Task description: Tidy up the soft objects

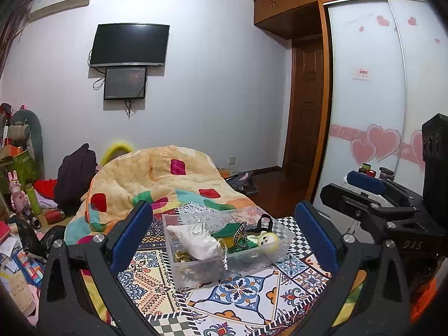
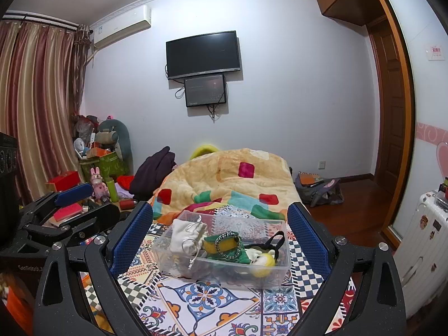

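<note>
Two handheld grippers hover side by side above a bed, each seen through its own fisheye camera. The left gripper [image 1: 224, 232] has its blue-padded fingers spread wide with nothing between them, and the right gripper [image 2: 221, 235] is spread just as wide and also holds nothing. Framed between both sets of fingers sits a clear plastic bin [image 1: 196, 268], resting on a patterned mat [image 1: 238, 294] printed with colourful tiles and checkerboard squares. Inside the bin lies a white drawstring pouch [image 1: 198, 240] on the left, a green cloth item [image 1: 224, 232] with a black-and-white beaded loop [image 2: 228, 245] in the middle, and a small pale yellow plush toy [image 1: 267, 242] with black straps on the right; something darker lies at the bottom of the bin, too murky through the plastic to identify. Directly behind the bin, a heaped orange quilt [image 1: 156, 176] with red, green and teal patches rises like a mound and hides the far end of the bed. A dark garment [image 1: 77, 176] is piled beside it, and a yellow fuzzy shape [image 1: 116, 148] peeks over the top. On the white wall hang a black television [image 1: 130, 44] and a smaller screen [image 1: 125, 83] below it, cables dangling. The left side of the room is cluttered with boxes, a pink rabbit figure [image 2: 98, 182] and a grey stuffed animal [image 2: 114, 137], beside striped curtains [image 2: 36, 106]. To the right stand a wooden door [image 1: 306, 112], a sliding wardrobe with pink hearts [image 1: 372, 142], and a white suitcase [image 2: 420, 240].
</note>
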{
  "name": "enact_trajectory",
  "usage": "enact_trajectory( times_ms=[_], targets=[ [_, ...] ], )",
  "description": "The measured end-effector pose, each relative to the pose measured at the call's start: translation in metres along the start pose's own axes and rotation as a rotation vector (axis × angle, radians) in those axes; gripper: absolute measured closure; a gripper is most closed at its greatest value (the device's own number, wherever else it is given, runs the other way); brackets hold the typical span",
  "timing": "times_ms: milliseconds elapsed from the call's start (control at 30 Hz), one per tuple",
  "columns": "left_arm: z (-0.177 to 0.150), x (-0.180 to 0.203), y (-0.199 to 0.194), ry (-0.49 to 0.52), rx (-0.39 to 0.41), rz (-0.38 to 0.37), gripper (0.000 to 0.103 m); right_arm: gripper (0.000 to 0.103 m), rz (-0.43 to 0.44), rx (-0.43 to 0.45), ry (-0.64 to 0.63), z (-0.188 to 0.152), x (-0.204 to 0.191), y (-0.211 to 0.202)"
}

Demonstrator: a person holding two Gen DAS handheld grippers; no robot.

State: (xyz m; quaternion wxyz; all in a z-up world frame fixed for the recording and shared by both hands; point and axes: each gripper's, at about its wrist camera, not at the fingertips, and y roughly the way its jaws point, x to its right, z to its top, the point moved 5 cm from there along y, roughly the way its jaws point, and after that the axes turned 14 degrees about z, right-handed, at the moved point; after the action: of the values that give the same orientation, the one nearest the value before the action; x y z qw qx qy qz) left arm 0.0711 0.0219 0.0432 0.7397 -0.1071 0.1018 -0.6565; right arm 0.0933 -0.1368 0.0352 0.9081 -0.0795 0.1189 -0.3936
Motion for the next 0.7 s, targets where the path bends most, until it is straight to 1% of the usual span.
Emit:
enact_trajectory(
  times_ms=[700],
  targets=[
    [-0.0009,0.0025,0.0036,0.001,-0.013,-0.006,0.000,0.006,0.001,-0.001,0.004,-0.0012,0.0012,-0.0022]
  ],
)
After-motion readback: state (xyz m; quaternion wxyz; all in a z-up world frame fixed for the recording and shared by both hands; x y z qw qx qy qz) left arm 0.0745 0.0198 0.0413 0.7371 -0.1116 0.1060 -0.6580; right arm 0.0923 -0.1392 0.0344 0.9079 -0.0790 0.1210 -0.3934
